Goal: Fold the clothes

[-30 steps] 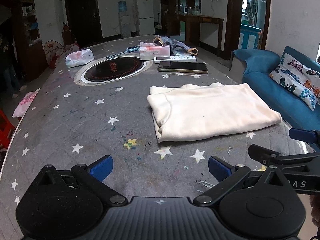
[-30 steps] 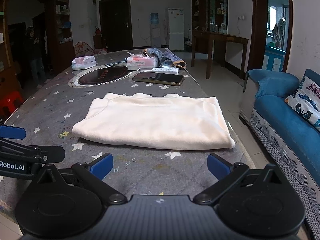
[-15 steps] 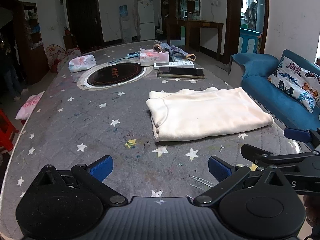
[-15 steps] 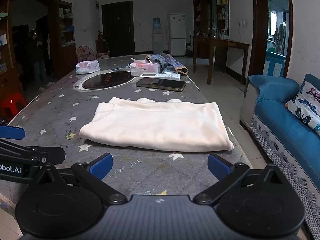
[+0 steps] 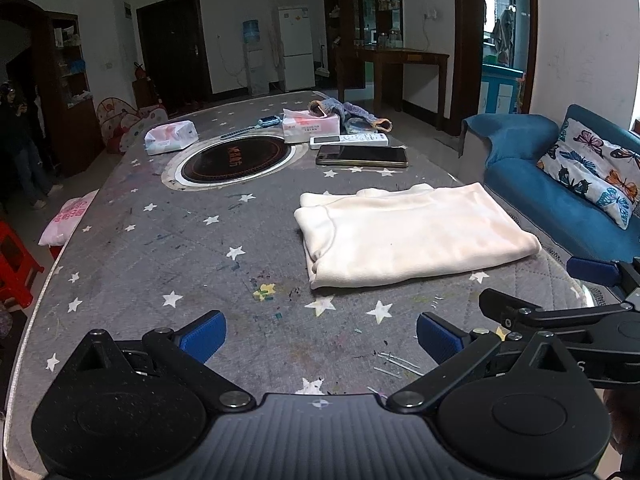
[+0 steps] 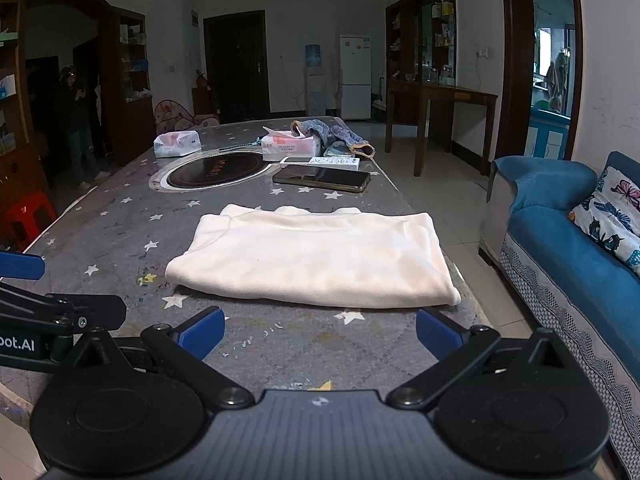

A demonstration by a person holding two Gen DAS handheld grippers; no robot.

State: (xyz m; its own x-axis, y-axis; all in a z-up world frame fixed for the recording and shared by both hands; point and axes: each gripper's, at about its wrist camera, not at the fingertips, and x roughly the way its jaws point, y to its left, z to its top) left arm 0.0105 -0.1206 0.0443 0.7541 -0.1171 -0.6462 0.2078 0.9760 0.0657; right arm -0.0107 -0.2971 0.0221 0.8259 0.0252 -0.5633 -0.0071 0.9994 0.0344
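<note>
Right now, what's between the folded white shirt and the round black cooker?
Only bare starry tablecloth lies between the folded shirt and the cooker, as the left wrist view shows.

Left gripper (image 5: 320, 330) spread wide, blue-padded fingers (image 5: 202, 334) well apart, nothing between them, held low and level, pointing forward. Right gripper (image 6: 318, 330) matching it: jaws wide apart, blue pads (image 6: 436, 336) empty, also low and level. Sitting side by side and close, each catching the other at frame's edge, the right one's black linkage and blue tip poking in at the right of the left view, the left one's at the left of the right view.
</note>
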